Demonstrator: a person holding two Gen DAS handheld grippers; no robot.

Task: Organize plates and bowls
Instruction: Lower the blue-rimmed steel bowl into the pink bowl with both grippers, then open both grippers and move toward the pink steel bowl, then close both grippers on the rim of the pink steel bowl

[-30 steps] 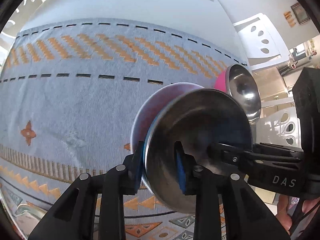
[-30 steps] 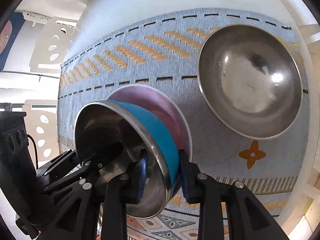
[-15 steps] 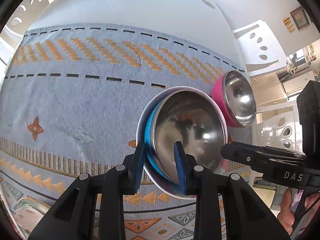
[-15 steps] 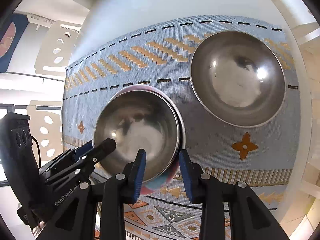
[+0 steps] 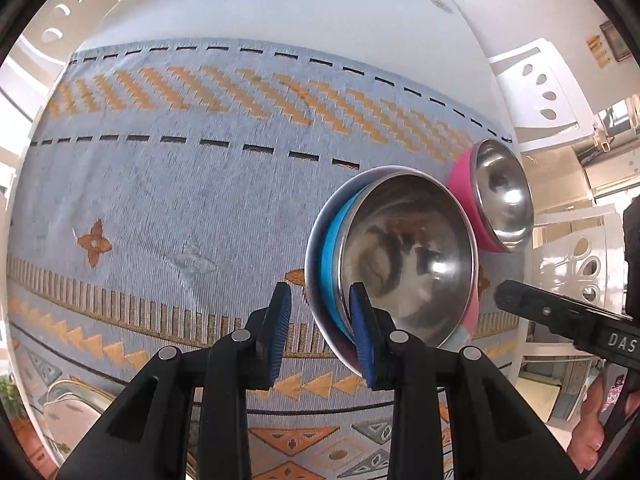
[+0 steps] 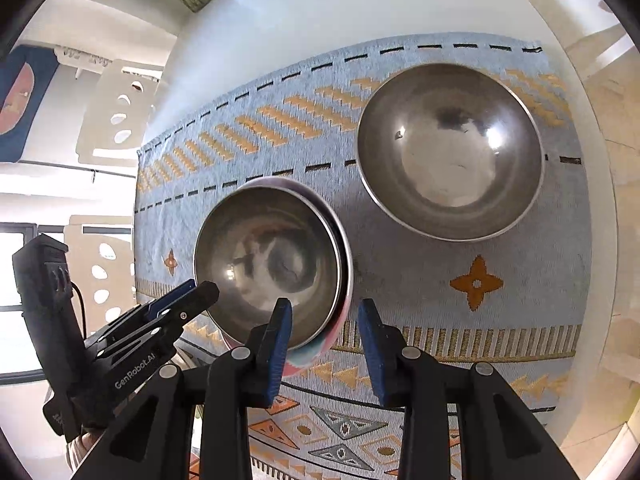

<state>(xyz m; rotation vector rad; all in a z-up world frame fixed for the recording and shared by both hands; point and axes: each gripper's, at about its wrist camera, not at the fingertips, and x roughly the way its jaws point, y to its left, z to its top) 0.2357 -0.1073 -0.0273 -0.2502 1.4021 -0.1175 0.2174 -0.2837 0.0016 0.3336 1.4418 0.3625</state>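
Both tongs spread, left tongs [image 5: 320,336] and right tongs [image 6: 324,344] holding nothing. Blue steel bowl [image 5: 404,268] sits nested in plate [image 6: 347,272] (light, stiff, slick); I'd pinch the rim.

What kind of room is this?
Probably a home dining room: a white table with a woven patterned runner, steel bowls set out, and white cut-out chairs around it.

Home dining room: woven runner [image 5: 200,208], white cutout chairs [image 6: 120,120].
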